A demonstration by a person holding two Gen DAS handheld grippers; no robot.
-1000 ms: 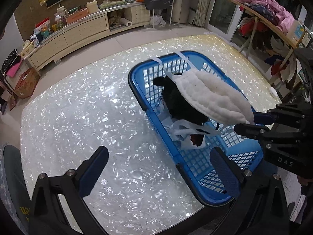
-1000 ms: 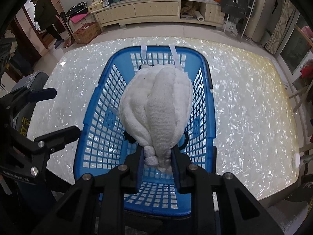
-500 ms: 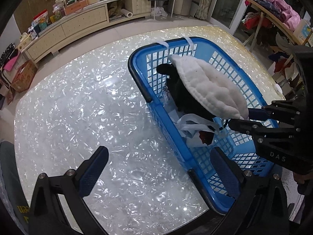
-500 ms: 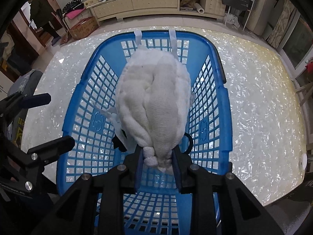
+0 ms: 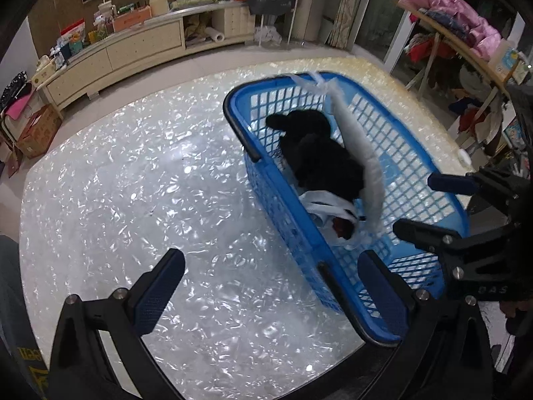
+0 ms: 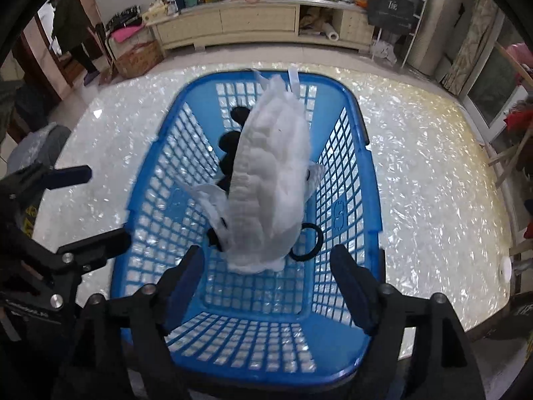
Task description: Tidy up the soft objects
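1. Table (image 5: 140, 200): pearly top, bearing the basket (image 6: 363, 206) toward 3 o'clock in the left view.
2. Basket: blue lattice, already holding a black plush (image 5: 319, 156) and a white bag (image 5: 328, 201).
3. White cloth (image 6: 273, 183): blurred, caught mid-drop over the basket, tip toward 12 o'clock. Probably light, limp, quilted; best pinched at a bunched end.
4. Right gripper (image 6: 266, 281): tilted steeply down above the basket's 6 o'clock end, jaws opening, wide apart, cloth just beyond the pads and untouched.
5. Left gripper (image 5: 273, 286): spread, empty, angled down, straddling the basket's near rim.
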